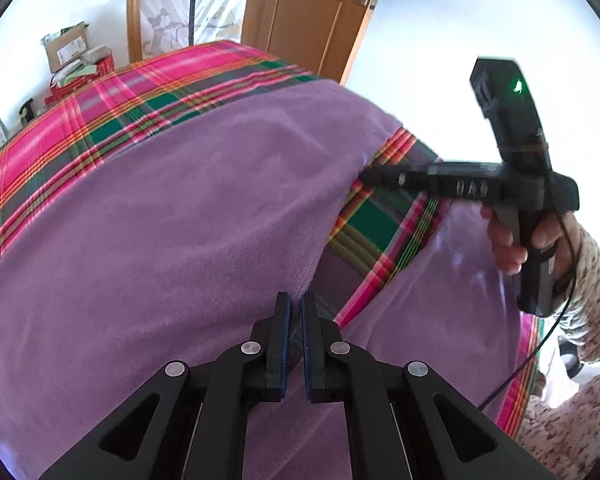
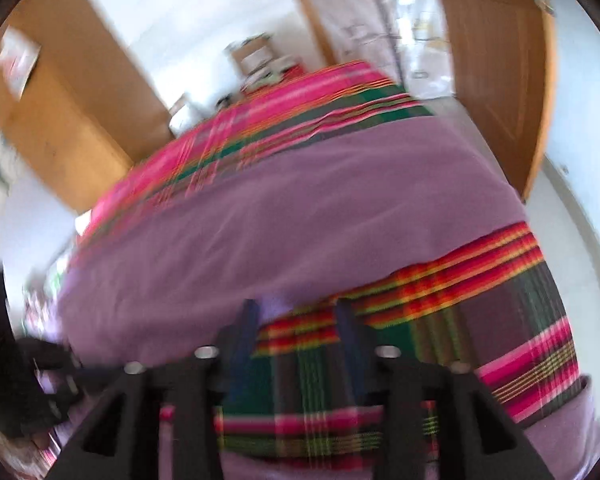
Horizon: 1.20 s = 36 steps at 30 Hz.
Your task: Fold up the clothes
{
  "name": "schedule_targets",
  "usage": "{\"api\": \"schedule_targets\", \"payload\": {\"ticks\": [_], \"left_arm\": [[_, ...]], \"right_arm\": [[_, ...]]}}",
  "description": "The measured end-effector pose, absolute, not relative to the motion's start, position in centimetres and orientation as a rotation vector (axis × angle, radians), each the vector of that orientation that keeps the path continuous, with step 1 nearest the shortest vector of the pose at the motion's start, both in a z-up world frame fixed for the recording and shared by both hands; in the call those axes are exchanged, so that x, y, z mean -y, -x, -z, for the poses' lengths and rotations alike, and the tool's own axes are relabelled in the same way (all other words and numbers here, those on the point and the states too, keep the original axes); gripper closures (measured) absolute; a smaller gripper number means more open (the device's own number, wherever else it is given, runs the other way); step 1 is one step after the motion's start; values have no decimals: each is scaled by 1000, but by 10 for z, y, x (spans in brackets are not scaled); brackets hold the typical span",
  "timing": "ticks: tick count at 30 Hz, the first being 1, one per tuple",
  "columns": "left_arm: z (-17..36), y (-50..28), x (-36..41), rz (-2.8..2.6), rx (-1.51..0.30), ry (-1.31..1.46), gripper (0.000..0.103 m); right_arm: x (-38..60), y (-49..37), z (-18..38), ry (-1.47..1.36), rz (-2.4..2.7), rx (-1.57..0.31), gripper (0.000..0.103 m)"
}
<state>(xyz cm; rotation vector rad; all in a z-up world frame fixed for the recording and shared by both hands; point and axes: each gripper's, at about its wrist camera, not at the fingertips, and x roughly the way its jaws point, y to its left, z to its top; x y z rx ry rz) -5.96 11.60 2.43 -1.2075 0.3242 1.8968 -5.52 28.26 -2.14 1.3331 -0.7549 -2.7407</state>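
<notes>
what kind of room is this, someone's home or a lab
Most likely a room in a home, perhaps a bedroom. A wooden door with a metal latch, a plaid sheet over a bed-like surface under the purple garment, and cardboard boxes by the wall suggest so.

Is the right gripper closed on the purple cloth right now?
No, the right gripper stands open over the plaid sheet, beside the purple cloth.

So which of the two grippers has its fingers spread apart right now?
The right gripper: its fingers stand wide apart over the plaid sheet. The left gripper has its fingers nearly together at the purple garment edge.
</notes>
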Motion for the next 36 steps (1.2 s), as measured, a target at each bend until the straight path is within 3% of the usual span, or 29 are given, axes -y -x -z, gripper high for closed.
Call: {"api": "schedule_targets", "payload": {"ticks": [4,6,8,9,10,12,16,20,24,29,36], "left_arm": [[-16,53,-122,-1871,-355,1215,100],[-11,53,-124,-1868,-362,1227,100],[-12,57,-123,-1878,-345,1228,100],[-14,59,-123,-1884,-334,1225,100],[-16,61,-122,-1890,-323,1221,100],[-19,63,-122,-1902,-320,1211,100],[-20,63,-120,-1900,-318,1220,100],[-14,62,-119,-1885,-316,1243,100],[-15,59,-117,-1871,-309,1240,100],[-40,61,-96,-1931,-240,1207,99],[-72,69,-34,-2108,-101,1205,91]], "right_arm": [[-297,57,26,-1314,2720,948,59],[-296,59,25,-1319,2757,927,61],[-299,59,26,-1319,2789,932,71],[-301,58,27,-1318,2803,942,86],[-304,57,28,-1312,2814,953,95],[-310,55,26,-1277,2815,978,99],[-317,45,20,-1258,2823,1021,99],[-317,43,17,-1376,2960,862,99],[-323,40,17,-1359,2942,925,98],[-282,44,1,-1248,2912,621,97],[-220,65,16,-1379,2853,119,94]]}}
